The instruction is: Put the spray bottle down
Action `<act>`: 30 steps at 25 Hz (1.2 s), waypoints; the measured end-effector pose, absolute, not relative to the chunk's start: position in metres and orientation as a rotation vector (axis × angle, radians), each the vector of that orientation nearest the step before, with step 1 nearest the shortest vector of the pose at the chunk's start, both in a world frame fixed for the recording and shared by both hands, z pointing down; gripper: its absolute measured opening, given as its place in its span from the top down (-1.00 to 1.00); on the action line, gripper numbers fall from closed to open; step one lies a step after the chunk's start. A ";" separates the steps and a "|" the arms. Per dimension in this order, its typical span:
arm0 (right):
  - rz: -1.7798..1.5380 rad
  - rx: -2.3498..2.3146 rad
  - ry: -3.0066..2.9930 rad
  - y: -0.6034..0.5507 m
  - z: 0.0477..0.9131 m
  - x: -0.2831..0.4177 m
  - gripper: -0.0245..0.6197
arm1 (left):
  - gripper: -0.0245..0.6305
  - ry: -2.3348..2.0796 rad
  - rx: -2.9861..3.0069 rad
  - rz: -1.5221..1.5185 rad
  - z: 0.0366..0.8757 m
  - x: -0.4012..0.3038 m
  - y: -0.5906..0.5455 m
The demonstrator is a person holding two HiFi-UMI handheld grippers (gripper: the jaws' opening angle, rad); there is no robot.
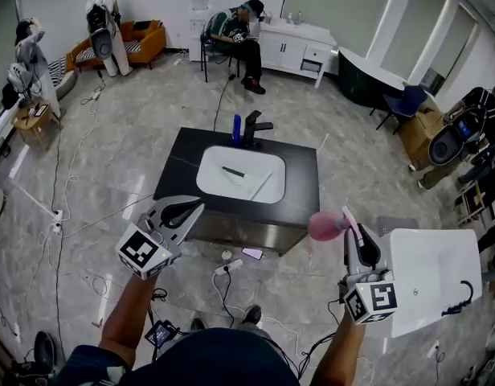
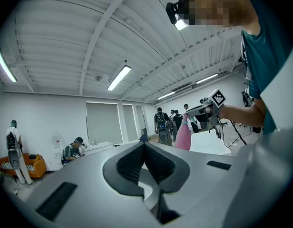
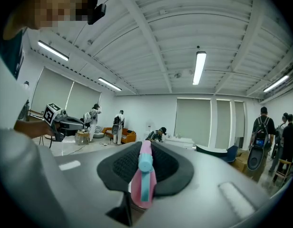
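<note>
A pink spray bottle (image 1: 326, 226) with a light blue head (image 3: 145, 164) is clamped in my right gripper (image 1: 349, 223), low at the right of the head view. In the right gripper view the bottle (image 3: 142, 186) lies between the dark pads (image 3: 122, 165), pointing along the jaws. The left gripper view shows the same bottle (image 2: 183, 137) hanging upright under the right gripper (image 2: 203, 111). My left gripper (image 1: 196, 207) is held out at the left with its pads (image 2: 132, 160) meeting at the tip and nothing between them.
Ahead stands a black counter (image 1: 300, 203) with a white sink basin (image 1: 262, 166), a black tap (image 1: 254, 127) and a blue bottle (image 1: 236, 129). A white table (image 1: 432, 280) is at the right. Cables and a power strip (image 1: 223, 268) lie on the floor. Several people sit or stand around the room.
</note>
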State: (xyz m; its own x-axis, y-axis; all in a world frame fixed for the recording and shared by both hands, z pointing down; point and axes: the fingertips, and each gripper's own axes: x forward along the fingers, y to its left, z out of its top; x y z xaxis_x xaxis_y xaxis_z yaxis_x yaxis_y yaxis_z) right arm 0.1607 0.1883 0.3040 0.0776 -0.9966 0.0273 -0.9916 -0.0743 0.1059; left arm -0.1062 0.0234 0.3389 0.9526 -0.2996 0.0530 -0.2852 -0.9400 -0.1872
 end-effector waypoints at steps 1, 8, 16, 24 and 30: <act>-0.082 2.214 -2.084 0.182 0.303 0.169 0.71 | 0.91 0.456 -2.923 -0.120 0.337 -0.098 0.022; -0.114 2.088 -2.183 0.140 0.305 0.219 0.71 | 0.91 0.568 -2.913 -0.117 0.342 -0.054 0.011; -0.112 2.005 -2.270 0.105 0.313 0.249 0.71 | 0.91 0.711 -2.899 -0.141 0.353 -0.038 0.005; -0.071 1.991 -2.258 0.061 0.323 0.247 0.71 | 0.91 0.738 -2.913 -0.150 0.363 -0.046 -0.034; -0.052 2.076 -2.179 0.030 0.325 0.246 0.71 | 0.91 0.618 -2.938 -0.139 0.362 -0.036 -0.086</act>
State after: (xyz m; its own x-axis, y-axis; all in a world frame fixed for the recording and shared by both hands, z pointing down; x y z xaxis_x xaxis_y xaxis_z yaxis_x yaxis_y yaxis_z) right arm 0.2457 0.0303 0.3255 -0.0439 -0.9965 0.0715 -0.9919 0.0520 0.1156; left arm -0.0363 -0.0858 0.3616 0.9116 -0.4064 0.0623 -0.3939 -0.9066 -0.1513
